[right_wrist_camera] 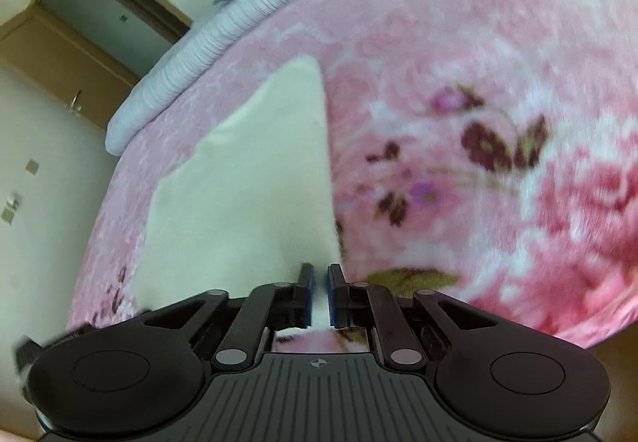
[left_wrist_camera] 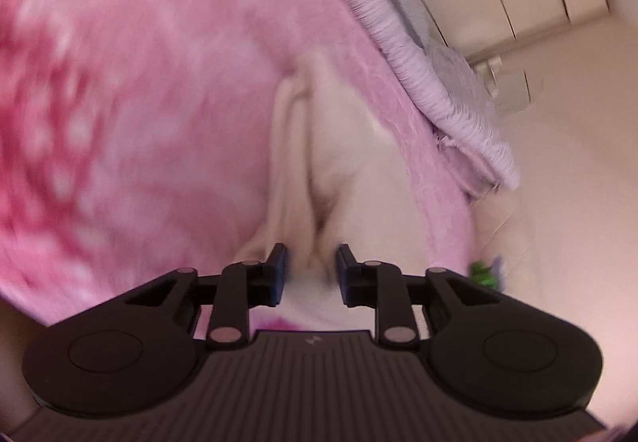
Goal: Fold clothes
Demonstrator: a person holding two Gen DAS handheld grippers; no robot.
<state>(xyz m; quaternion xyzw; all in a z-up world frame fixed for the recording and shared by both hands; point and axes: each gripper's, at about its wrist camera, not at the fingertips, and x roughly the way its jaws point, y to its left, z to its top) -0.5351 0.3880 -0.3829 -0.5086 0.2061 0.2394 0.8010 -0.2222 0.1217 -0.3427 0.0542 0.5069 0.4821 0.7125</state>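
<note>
Right wrist view: right tool [right_wrist_camera: 319, 292] pinching cream garment [right_wrist_camera: 247, 183] near its corner | long axis runs straight ahead over pink blanket [right_wrist_camera: 458, 63] | left tool [left_wrist_camera: 311, 270] partly spread, bunched cloth between its fingers.

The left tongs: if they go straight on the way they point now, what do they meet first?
Most likely the bunched cream cloth garment: it lies directly ahead of the left tongs, on the pink floral fleece blanket. The picture is blurred, so depth is uncertain.
</note>
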